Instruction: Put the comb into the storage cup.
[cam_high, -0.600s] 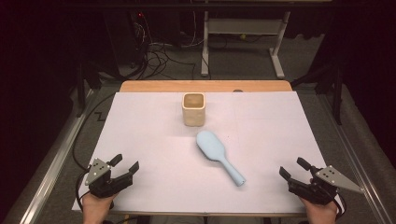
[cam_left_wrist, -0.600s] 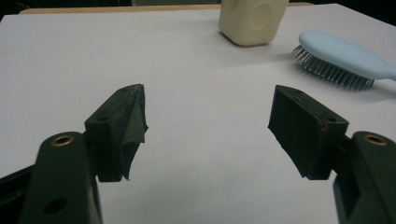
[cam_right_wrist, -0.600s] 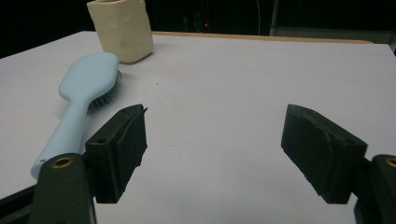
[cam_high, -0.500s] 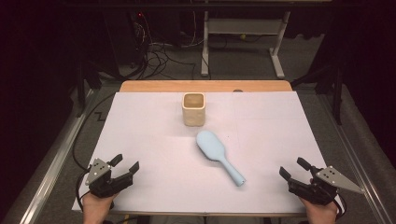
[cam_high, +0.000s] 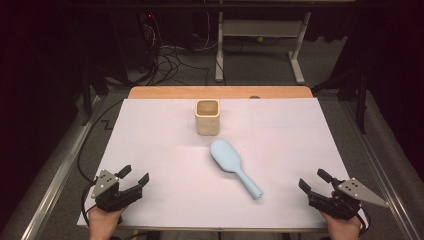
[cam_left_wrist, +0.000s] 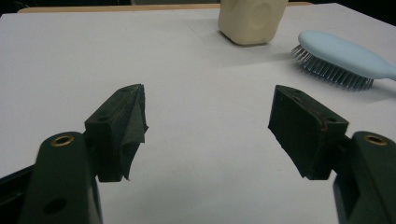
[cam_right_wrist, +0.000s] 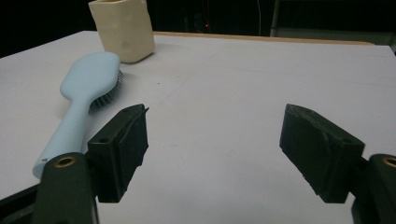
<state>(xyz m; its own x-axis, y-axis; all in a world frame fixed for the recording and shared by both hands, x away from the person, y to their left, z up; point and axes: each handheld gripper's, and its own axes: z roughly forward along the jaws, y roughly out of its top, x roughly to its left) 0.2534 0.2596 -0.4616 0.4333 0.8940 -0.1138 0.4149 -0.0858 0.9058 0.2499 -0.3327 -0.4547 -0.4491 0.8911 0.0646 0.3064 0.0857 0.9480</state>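
Jaws of the left gripper (cam_high: 134, 176) stand wide apart over bare white sheet (cam_high: 165, 145), gripping and touching nothing; the right gripper (cam_high: 314, 183) is likewise spread and empty, well apart from the hairbrush (cam_high: 232, 165). That pale blue hairbrush lies bristles down between the two, handle toward the right gripper. Just beyond the hairbrush's head stands a cream cup (cam_high: 207, 117), upright

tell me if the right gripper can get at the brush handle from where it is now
Probably yes. The right gripper is open and empty, and only bare white table cover lies between it and the handle of the blue hairbrush, which points its way. The cup stands farther back.
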